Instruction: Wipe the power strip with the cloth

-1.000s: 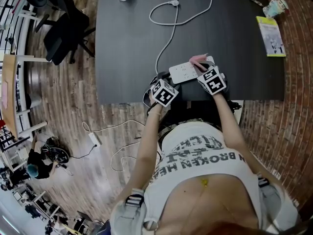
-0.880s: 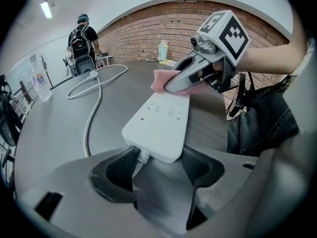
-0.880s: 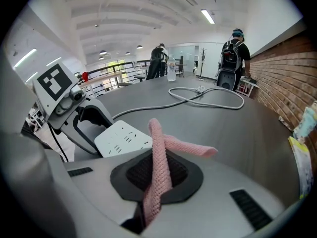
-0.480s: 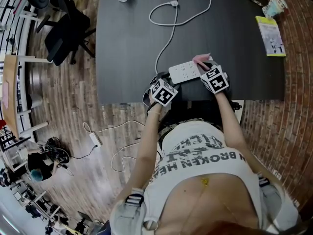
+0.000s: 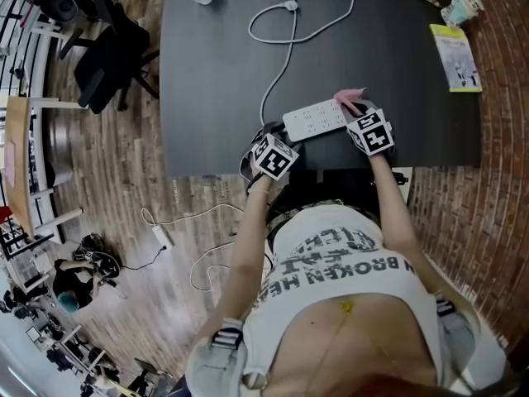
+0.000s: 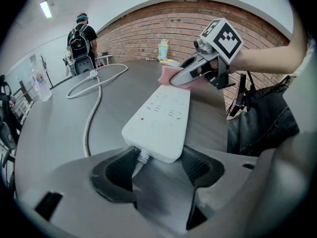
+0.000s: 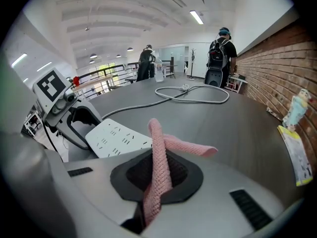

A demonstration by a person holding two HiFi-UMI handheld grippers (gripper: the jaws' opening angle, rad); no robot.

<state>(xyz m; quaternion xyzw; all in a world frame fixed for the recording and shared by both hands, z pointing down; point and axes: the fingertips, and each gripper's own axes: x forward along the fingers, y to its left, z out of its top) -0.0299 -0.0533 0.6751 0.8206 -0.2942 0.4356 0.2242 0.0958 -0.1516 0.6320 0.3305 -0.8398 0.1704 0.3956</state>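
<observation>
On the dark table (image 5: 215,73), your left gripper (image 6: 158,167) squeezed the power strip (image 6: 158,118) at its 9 o'clock end to hold it steady, and your right gripper (image 7: 158,182) pinched the cloth (image 7: 159,157) for rubbing.

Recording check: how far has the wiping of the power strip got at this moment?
Done: the right gripper is shut on the pink cloth, and the left gripper clamps the power strip at its cord end on the table. In hand: the cloth is at the strip's far end, apparently mid-wipe. Left: how much of the face is wiped cannot be told; nothing shows the job finished.
</observation>
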